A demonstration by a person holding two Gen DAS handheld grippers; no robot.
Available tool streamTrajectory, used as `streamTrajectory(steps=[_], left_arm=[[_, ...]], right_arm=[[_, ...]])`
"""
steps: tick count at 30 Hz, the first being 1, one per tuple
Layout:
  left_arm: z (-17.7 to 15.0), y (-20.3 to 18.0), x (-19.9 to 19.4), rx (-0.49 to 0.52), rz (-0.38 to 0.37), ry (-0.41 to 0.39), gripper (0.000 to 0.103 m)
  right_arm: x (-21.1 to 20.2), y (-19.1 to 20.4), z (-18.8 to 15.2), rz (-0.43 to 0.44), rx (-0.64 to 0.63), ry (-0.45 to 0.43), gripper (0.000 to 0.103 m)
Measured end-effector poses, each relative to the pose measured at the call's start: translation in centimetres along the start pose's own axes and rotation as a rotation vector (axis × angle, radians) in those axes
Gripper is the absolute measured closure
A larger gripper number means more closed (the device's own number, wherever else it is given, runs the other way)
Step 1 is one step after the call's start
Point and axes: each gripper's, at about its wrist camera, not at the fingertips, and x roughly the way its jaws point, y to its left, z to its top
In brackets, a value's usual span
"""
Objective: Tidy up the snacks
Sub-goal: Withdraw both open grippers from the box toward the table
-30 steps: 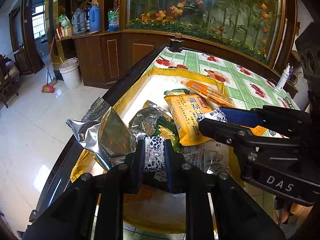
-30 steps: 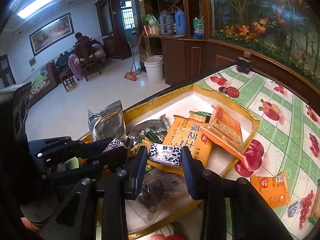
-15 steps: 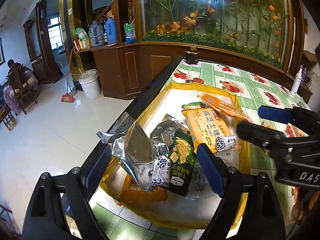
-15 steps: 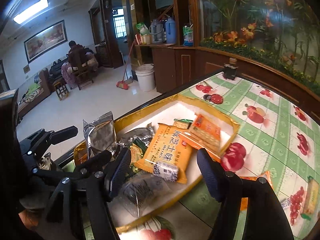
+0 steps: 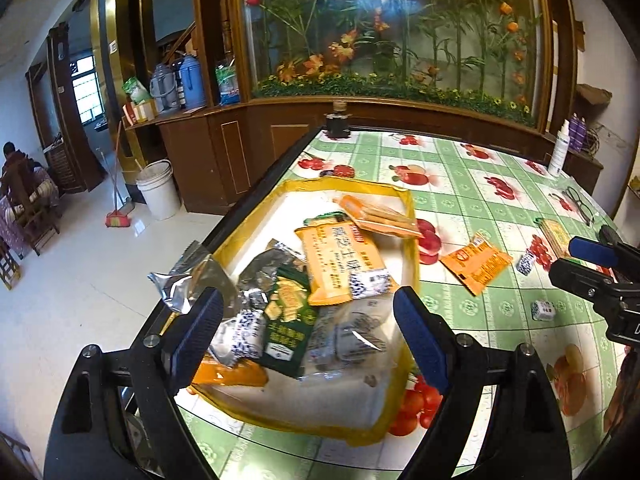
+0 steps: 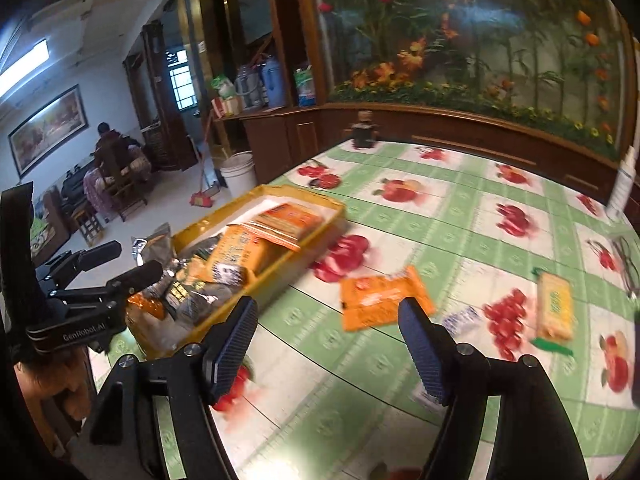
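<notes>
Your right hand-held gripper (image 6: pixel 328 344) is empty, its jaws opening with nothing but tablecloth between them, and the loose snacks lie ahead of it on the counter (image 6: pixel 460 208). The nearest is the orange packet (image 6: pixel 380 296), flat on the cloth just beyond the fingertips and almost centred between them, its long axis running left to right across your line of approach and tilted a little. From here the jaws would straddle its long side, so I judge a roll of the wrist or a grasp by one end is what the pick-up needs. Further right lie a small blue-and-white sachet (image 6: pixel 462 320) and a yellow biscuit pack (image 6: pixel 554 308), the pack lengthwise near to far. Your left hand-held gripper (image 5: pixel 304 328) hangs wide open and empty above the near end of the yellow tray (image 5: pixel 412 216), which sits at the left edge of the counter, already heaped with packets. The loose orange packet (image 5: pixel 476 262) lies right of the tray and well apart from the left hand, so the right hand is plainly nearer to it.
</notes>
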Motion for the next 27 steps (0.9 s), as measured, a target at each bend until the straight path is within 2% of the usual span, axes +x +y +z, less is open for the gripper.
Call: streamTrajectory(steps=[4,17,27], left_arm=[[-0.1,-1.5,-0.8,0.024,-0.006,-0.002,0.016],[-0.4,-5.8,-1.9,0.084,-0.018,0.011,0.016],[-1.6,-9.9,-1.6,0.138,-0.090,0.062,0.016]], right_arm=[[-1.5,-2.0,-1.6,-0.032,0.033,0.000,0.023],[-4.8,-5.8,-6.1,-0.083,0.115,0.011,0.020],[-6.3,-8.0,-8.2,-0.123,0.152,0.021,0.019]])
